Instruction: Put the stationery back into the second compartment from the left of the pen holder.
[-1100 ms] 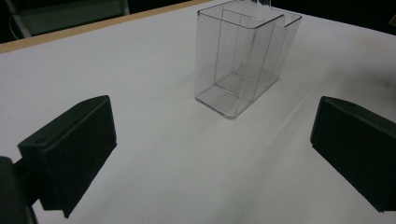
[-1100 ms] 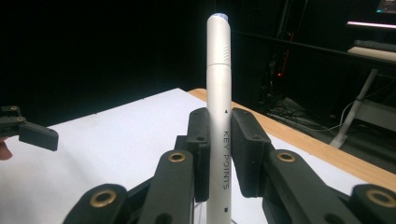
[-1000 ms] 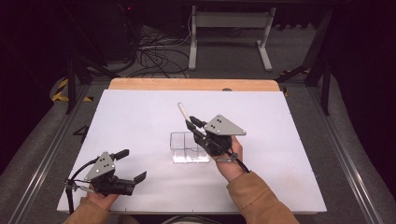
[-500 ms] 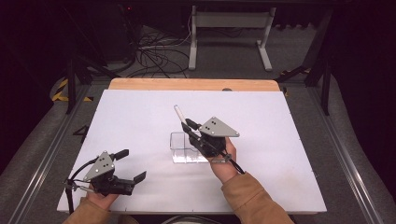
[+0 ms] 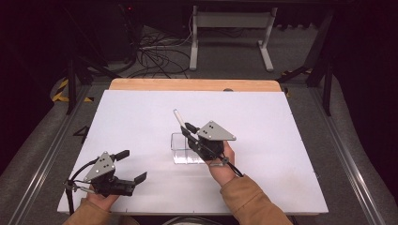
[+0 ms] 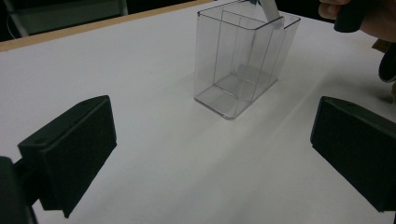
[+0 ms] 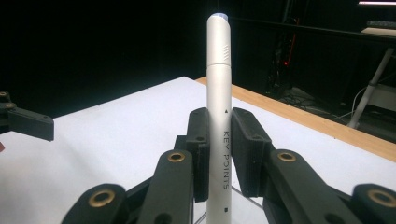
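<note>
Right tongs (image 5: 187, 132) clamp a white marker (image 7: 219, 116), tilted over the clear 2-compartment box (image 6: 243, 58) mid-bench (image 5: 291, 140). Left tongs (image 5: 129, 165) gape empty near the front edge. Risk: box is light and unbraced; an off-line marker could tip it.

The pen (image 7: 219, 116) runs off the bottom edge in the right gripper view, so its lower end is out of shot, and the jaws cover part of its barrel. In the left gripper view just a sliver of it peeks over the box (image 6: 243, 60) before the top edge cuts it. From above, the right gripper (image 5: 187, 131) hides the box's right side, so can't tell if the pen tip is inside it.
</note>
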The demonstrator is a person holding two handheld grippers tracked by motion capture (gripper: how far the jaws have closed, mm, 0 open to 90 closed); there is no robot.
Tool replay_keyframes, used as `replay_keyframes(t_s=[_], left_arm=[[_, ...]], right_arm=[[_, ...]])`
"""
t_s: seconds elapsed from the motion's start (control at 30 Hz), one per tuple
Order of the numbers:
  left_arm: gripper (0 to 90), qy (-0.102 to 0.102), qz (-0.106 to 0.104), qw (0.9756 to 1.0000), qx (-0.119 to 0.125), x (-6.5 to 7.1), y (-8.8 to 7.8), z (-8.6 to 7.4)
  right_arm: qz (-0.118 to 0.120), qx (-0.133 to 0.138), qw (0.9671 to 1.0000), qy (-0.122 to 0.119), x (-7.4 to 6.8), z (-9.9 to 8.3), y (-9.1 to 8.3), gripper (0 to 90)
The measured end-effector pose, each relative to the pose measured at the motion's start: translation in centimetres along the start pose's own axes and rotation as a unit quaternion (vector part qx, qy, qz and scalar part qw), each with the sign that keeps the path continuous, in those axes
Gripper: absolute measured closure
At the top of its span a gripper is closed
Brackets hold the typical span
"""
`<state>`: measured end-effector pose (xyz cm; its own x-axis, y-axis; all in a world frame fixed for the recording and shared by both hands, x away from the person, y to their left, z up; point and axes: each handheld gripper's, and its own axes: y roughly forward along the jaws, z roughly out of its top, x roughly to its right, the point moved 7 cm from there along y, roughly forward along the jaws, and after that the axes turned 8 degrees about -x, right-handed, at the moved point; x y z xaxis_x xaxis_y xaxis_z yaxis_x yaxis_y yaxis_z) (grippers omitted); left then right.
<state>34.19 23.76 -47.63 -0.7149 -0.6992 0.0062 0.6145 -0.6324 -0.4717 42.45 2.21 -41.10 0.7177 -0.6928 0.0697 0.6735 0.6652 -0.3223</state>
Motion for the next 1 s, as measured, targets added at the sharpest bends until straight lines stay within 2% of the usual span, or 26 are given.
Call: replay_keyframes(t_s=[0.13, 0.27, 0.5, 0.57, 0.63, 0.73, 0.87, 1.0], left_arm=[[1.1, 0.000, 0.000, 1.0000, 0.000, 0.0, 0.0, 0.0], [1.1, 0.000, 0.000, 1.0000, 0.000, 0.0, 0.0, 0.0], [1.1, 0.002, 0.001, 1.0000, -0.001, 0.0, 0.0, 0.0], [1.1, -0.001, 0.000, 1.0000, -0.002, 0.0, 0.0, 0.0], [1.1, 0.001, 0.002, 1.0000, -0.003, 0.0, 0.0, -0.1], [1.1, -0.004, 0.003, 1.0000, -0.001, 0.0, -0.2, -0.2], [1.1, -0.004, 0.008, 1.0000, 0.000, -0.1, -0.4, -0.3], [1.1, -0.010, 0.009, 0.9999, 0.001, 0.0, -0.6, -0.4]], right_arm=[[0.001, -0.007, 1.0000, 0.004, -0.1, -0.5, 0.0, 77.8], [-0.002, -0.007, 1.0000, -0.001, -0.2, -0.9, -0.1, 77.8], [-0.012, -0.022, 0.9997, -0.007, 0.0, -1.6, -0.4, 76.2], [-0.021, -0.024, 0.9993, -0.019, 0.0, -1.8, -0.6, 68.7], [-0.024, -0.027, 0.9986, -0.038, 0.0, -1.8, -0.7, 51.5], [-0.033, -0.023, 0.9978, -0.053, -0.1, -1.5, -1.0, 35.5], [-0.042, -0.010, 0.9969, -0.065, -0.2, -0.8, -1.7, 28.9], [-0.037, 0.002, 0.9972, -0.065, -0.3, 0.1, -2.5, 27.5]])
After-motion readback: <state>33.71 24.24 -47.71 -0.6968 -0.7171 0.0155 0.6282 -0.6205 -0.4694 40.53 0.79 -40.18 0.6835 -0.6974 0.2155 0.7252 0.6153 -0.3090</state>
